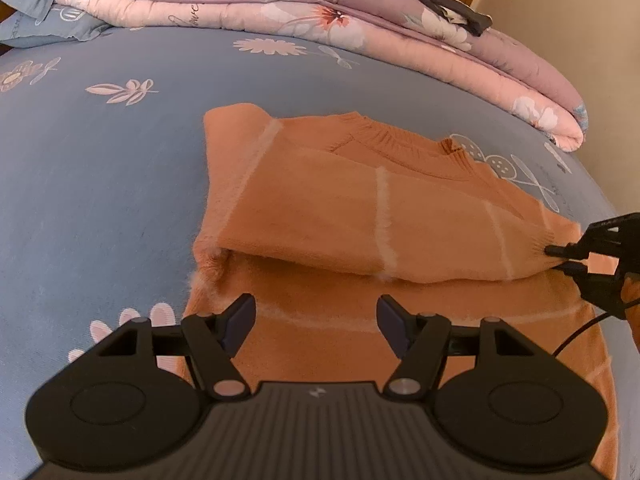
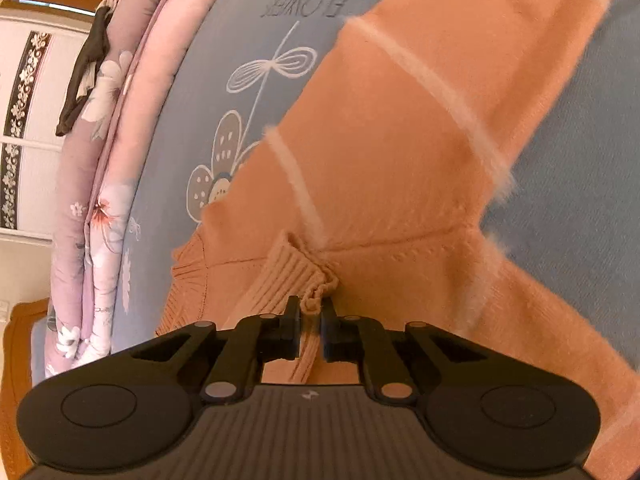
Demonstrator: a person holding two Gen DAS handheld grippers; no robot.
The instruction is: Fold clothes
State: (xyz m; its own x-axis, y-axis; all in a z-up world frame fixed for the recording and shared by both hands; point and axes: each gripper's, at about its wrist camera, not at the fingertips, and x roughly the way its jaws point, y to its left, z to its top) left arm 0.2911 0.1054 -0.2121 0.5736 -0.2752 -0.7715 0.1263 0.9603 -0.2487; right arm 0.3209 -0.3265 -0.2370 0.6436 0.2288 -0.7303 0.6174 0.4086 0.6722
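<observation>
Bed [image 1: 100, 180], blue flowered sheet: bare cloth left of and beyond the left gripper [image 1: 316, 322]; folded quilt [image 1: 280, 12] along the far edge. Orange sweater [image 1: 320, 200] with pale stripes lies on the bed ahead of the left fingers, one sleeve folded across the body. Left fingers released, over the hem. Right gripper [image 2: 311, 320] fingers clenched on the ribbed cuff [image 2: 298, 276].

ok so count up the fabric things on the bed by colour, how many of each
orange: 1, the sweater, its cuff pinched in the right gripper
pink floral: 1, the folded quilt
blue-grey: 1, the pillow
dark: 1, a small garment on the quilt
total: 4, lying on the blue bedsheet
</observation>
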